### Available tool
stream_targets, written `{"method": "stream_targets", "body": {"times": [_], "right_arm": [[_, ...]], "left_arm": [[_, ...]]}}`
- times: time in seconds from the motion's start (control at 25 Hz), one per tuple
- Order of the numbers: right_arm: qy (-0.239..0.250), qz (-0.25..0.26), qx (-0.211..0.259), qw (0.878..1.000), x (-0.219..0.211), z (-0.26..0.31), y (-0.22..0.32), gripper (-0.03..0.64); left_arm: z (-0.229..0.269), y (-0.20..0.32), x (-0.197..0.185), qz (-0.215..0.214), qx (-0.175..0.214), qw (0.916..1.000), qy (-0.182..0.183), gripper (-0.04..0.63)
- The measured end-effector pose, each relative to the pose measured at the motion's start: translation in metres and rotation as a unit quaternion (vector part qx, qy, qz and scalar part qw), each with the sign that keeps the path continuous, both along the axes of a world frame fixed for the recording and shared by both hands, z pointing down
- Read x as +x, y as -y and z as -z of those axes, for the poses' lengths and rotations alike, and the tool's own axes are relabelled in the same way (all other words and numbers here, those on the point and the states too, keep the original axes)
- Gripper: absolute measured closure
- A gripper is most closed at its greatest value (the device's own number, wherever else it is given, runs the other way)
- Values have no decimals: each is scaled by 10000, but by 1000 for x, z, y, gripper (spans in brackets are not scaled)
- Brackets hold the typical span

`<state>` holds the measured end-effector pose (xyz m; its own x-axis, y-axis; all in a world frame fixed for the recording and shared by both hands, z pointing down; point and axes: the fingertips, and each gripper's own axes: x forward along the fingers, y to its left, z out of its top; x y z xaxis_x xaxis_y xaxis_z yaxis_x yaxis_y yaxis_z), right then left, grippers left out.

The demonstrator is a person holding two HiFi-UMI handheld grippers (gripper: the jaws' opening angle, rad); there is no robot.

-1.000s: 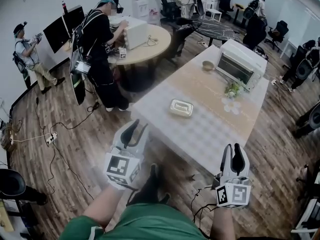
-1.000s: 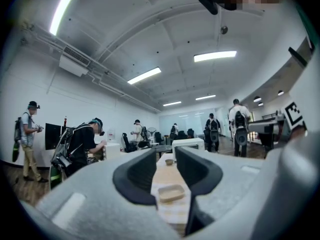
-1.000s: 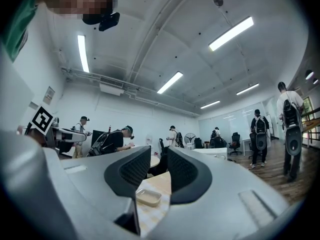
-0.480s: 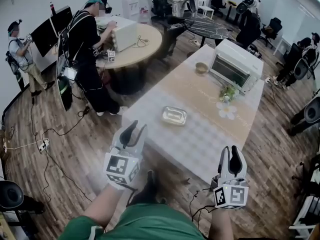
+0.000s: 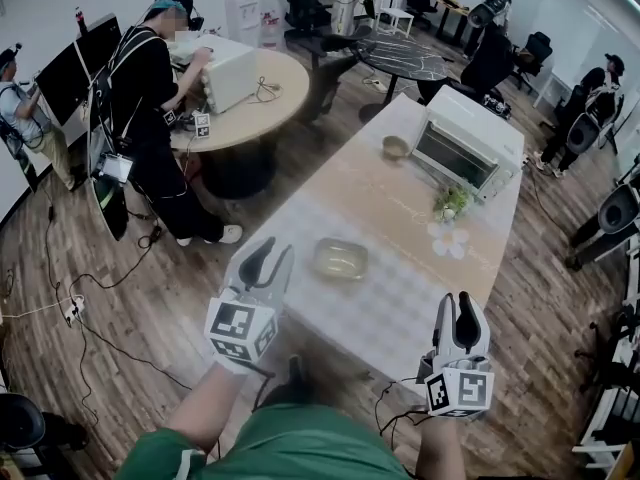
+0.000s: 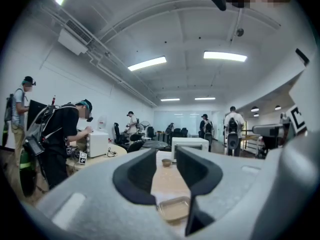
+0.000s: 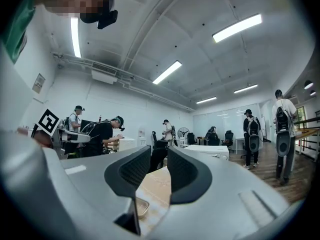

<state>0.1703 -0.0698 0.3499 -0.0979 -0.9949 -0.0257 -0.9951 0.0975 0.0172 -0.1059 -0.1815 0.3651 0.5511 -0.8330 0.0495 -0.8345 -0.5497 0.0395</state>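
left gripper (image 5: 266,260): held in the air just short of the table's near edge; jaws apart with a narrow gap, nothing between them; the left gripper view shows only the tray far off through the gap
right gripper (image 5: 458,313): off the table's near right corner, above the floor; jaws likewise parted, empty
baking tray (image 5: 340,258): shallow, rectangular, rounded corners, looks empty; lies flat on the near half of the long table (image 5: 400,303), closest to the left gripper but not touched; well apart from the right one; also low in the left gripper view (image 6: 173,209)
tray handling: probably light and stiff; metal or glass, can't tell; smooth walls likely slippery; flat base on a cloth may slide if nudged
where to grip: judged best on a raised rim, one jaw inside and one outside, mid-way along a short side; low wall gives little bite
table far end: toaster oven (image 5: 465,138), small bowl (image 5: 396,147) beside it, potted flowers (image 5: 452,203) in front
room: person (image 5: 150,88) at a round table (image 5: 255,98), well away
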Motion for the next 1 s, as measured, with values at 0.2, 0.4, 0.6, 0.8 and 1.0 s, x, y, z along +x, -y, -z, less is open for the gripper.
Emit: {"method": "stream_targets", "body": {"times": [0.2,0.4,0.6,0.8,1.0], "right_arm": [[104,-135,-185,9997,-9,-4,39,529],[45,-179,-390,9991,-18,-18,72,529],[50,-137,-643,9978,-12,-42,96,529],[240,98,-860,9960,-4,-70,126,529],[482,377,-1007,9930,-1,-92,156,529]], "left_arm": [[-18,45,-3,-203,-251,9994,-154,471],[-53,86,-4,-362,-725,9963,-290,471],[-92,112,6,-425,-1318,9897,-373,471],[-125,131,20,-355,-1776,9828,-371,471],[-156,145,29,-277,-2240,9736,-349,471]]}}
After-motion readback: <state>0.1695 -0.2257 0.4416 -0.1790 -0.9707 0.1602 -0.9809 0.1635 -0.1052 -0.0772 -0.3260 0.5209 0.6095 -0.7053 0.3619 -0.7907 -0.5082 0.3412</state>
